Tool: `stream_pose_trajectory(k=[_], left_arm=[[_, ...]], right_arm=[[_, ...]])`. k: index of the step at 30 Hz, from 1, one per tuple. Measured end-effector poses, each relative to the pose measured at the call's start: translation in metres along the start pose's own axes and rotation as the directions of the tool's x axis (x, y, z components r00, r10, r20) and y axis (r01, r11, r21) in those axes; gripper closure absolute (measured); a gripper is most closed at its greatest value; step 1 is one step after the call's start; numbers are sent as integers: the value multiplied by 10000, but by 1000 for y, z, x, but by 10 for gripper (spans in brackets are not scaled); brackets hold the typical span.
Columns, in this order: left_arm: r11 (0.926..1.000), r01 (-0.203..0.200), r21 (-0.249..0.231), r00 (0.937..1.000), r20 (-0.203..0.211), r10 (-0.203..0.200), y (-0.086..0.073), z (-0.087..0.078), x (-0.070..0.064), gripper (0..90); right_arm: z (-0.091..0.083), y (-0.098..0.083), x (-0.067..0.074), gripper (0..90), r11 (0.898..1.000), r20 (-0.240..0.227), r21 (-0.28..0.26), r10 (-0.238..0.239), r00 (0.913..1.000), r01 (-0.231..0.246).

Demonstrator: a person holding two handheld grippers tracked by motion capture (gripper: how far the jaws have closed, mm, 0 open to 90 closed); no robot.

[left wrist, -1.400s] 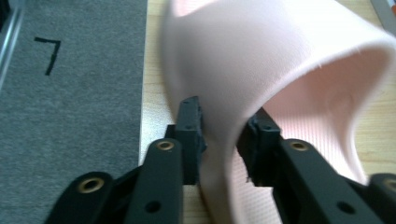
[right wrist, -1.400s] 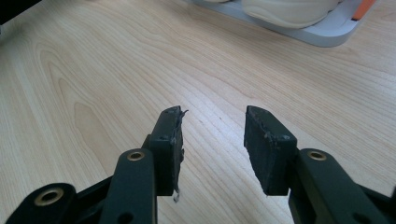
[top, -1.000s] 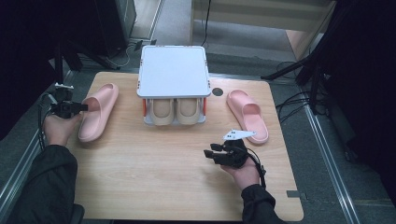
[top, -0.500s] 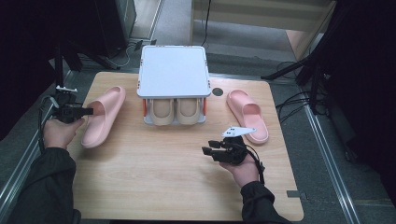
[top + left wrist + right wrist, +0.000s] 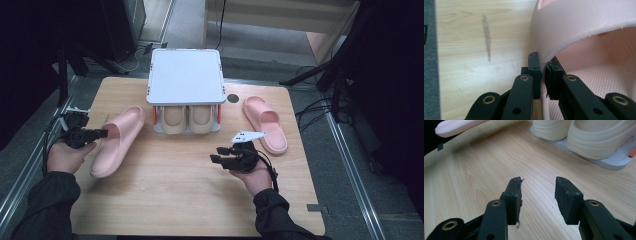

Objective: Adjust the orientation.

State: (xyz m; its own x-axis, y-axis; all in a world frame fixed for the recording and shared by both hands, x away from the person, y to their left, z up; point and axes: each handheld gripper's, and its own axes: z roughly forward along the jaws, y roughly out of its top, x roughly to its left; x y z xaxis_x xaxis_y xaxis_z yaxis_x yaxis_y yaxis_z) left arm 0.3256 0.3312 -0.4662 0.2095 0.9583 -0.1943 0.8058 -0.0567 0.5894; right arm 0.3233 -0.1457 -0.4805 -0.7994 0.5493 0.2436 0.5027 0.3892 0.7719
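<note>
Gripping the strap edge of the pink slipper, the left gripper holds it near the surface's left side; the rack already holds a beige pair. The right gripper waits, fingers open, empty; the other pink slipper lies untouched.

This looks like a lab or test room set up for recording. A light wooden table stands on grey carpeted floor, framed by metal rails along its sides. Black stands and loose cables crowd the dark edges, and a pale wooden cabinet sits behind.
</note>
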Motion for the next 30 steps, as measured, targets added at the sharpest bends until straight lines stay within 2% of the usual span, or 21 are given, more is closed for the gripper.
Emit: stream_pose_trajectory(k=[6, 13, 16, 17, 20, 21, 22, 23, 24, 29, 30], left_arm=[[9988, -307, 379, 9986, 443, 291, -15, 3, -22, 839], [9959, -821, 387, 9932, 864, 785, -27, 0, -49, 836], [9919, -1150, 538, 9875, 1143, 1083, -29, 2, -64, 832], [9888, -1389, 553, 9839, 1214, 1314, -29, 4, -71, 832], [9827, -1752, 593, 9752, 1478, 1649, -30, 8, -85, 831], [9827, -1752, 593, 9752, 1478, 1649, -30, 8, -85, 831], [9808, -1861, 578, 9699, 1705, 1739, -30, 13, -94, 831], [9808, -1861, 578, 9699, 1705, 1739, -30, 13, -94, 831], [9784, -1991, 559, 9659, 1801, 1862, -30, 16, -101, 831], [9753, -2145, 533, 9577, 2074, 1993, -31, 25, -114, 828], [9728, -2248, 566, 9554, 2091, 2086, -30, 26, -116, 826]], right_arm=[[6, 5, 0, 571, 10000, -101, 58, 29, 9999, -29], [10, 9, 2, 571, 9999, -220, 68, -82, 9997, 84], [12, 10, 3, 572, 9999, -281, 95, -136, 9995, 139], [13, 10, 3, 572, 9998, -280, 97, -157, 9995, 160], [13, 10, 4, 580, 9997, -280, 134, -181, 9994, 185], [13, 10, 4, 582, 9997, -271, 129, -180, 9995, 184], [13, 10, 4, 581, 9997, -276, 125, -194, 9994, 197], [13, 10, 4, 581, 9997, -276, 125, -194, 9994, 197], [13, 9, 4, 582, 9998, -260, 112, -178, 9995, 181], [14, 8, 5, 582, 9997, -253, 169, -165, 9995, 169], [14, 8, 5, 582, 9997, -267, 173, -174, 9995, 179]])
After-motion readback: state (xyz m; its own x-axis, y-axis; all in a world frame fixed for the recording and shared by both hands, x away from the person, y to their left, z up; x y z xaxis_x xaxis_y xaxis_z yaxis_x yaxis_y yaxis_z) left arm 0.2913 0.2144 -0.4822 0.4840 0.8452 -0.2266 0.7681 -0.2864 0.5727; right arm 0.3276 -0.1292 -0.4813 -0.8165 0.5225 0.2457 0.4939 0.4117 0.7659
